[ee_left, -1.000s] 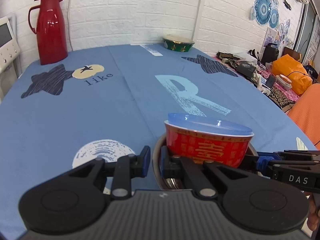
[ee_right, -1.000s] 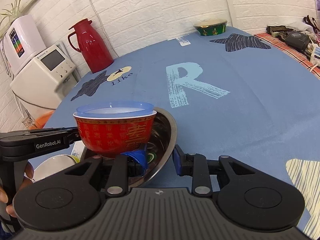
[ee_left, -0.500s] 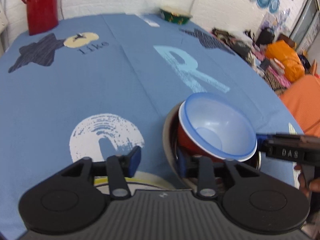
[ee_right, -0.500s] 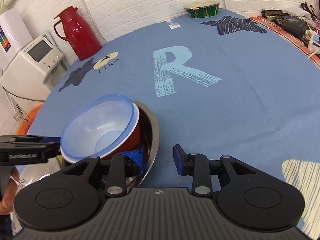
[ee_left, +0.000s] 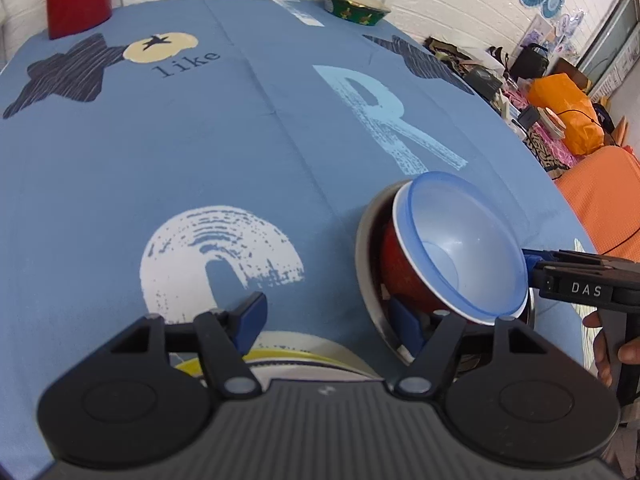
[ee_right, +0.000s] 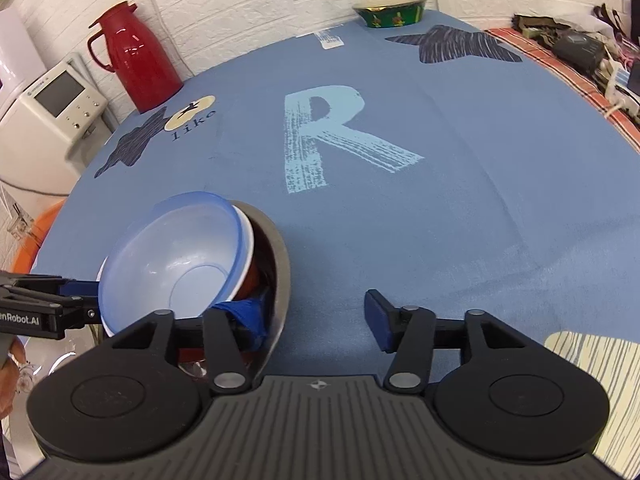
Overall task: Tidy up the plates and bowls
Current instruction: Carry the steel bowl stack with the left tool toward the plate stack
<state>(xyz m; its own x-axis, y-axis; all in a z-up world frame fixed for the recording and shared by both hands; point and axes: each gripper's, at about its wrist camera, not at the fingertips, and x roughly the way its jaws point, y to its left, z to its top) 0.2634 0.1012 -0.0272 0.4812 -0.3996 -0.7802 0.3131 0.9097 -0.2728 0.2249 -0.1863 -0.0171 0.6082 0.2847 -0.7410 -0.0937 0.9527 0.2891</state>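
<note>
So far you have a nest of three: the blue plastic bowl (ee_left: pixel 460 248) sits inside the red bowl (ee_left: pixel 400 268), and both rest tilted in the steel bowl (ee_left: pixel 366 248) near your edge of the blue tablecloth (ee_left: pixel 200 152). Your left gripper (ee_left: pixel 332 320) has its jaws spread wide; one finger reaches inside the steel bowl and the other stands outside its rim, so nothing is clamped. Your right gripper (ee_right: pixel 316 316) is likewise spread wide, one finger inside the steel bowl on the opposite side, the other over bare cloth, again with nothing clamped. A white plate with a yellow ring (ee_left: pixel 304 356) lies just beside the nest, under the left gripper. Outstanding: the green bowl (ee_right: pixel 390 10) stands well apart at the far edge, not yet collected. The red bowl leans inside the steel one, so I judge the stack unsettled. The red jug (ee_right: pixel 138 56) is not part of the work
</note>
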